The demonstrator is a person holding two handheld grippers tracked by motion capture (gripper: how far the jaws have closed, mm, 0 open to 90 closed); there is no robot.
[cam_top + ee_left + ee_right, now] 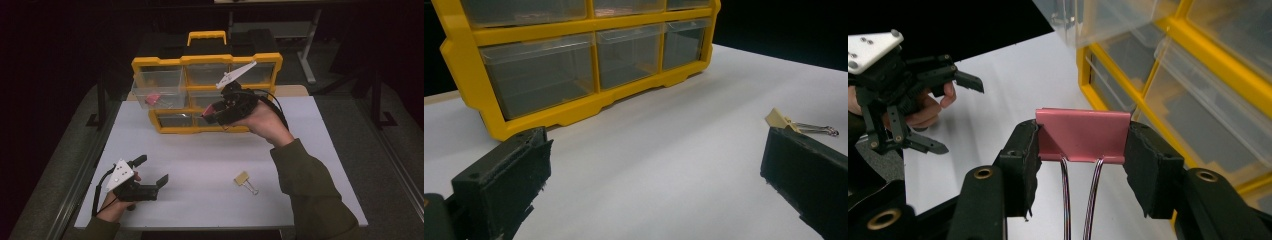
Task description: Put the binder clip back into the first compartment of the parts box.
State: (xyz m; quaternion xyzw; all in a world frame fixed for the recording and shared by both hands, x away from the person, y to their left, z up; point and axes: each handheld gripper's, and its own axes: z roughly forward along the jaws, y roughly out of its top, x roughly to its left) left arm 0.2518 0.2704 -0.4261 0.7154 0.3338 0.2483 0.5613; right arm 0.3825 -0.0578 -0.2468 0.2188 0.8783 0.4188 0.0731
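- The right gripper (1082,150) pinches a pink binder clip (1082,135) by its two ends, one pad on each; the wire handles hang down between the jaws.
- In the high view the right gripper (216,113) is held above the counter (200,160), just in front of the yellow drawer cabinet (205,62), near its lower rows.
- The top-left drawer (157,85) stands pulled out past the cabinet's front, with something pink lying inside.
- The left gripper (150,172) rests low near the counter's front-left corner, jaws spread wide with nothing between them.
- A cream binder clip (245,181) lies alone on the counter, right of the left gripper and well short of the front edge.
- Between cabinet and front edge the white surface is bare apart from that clip.
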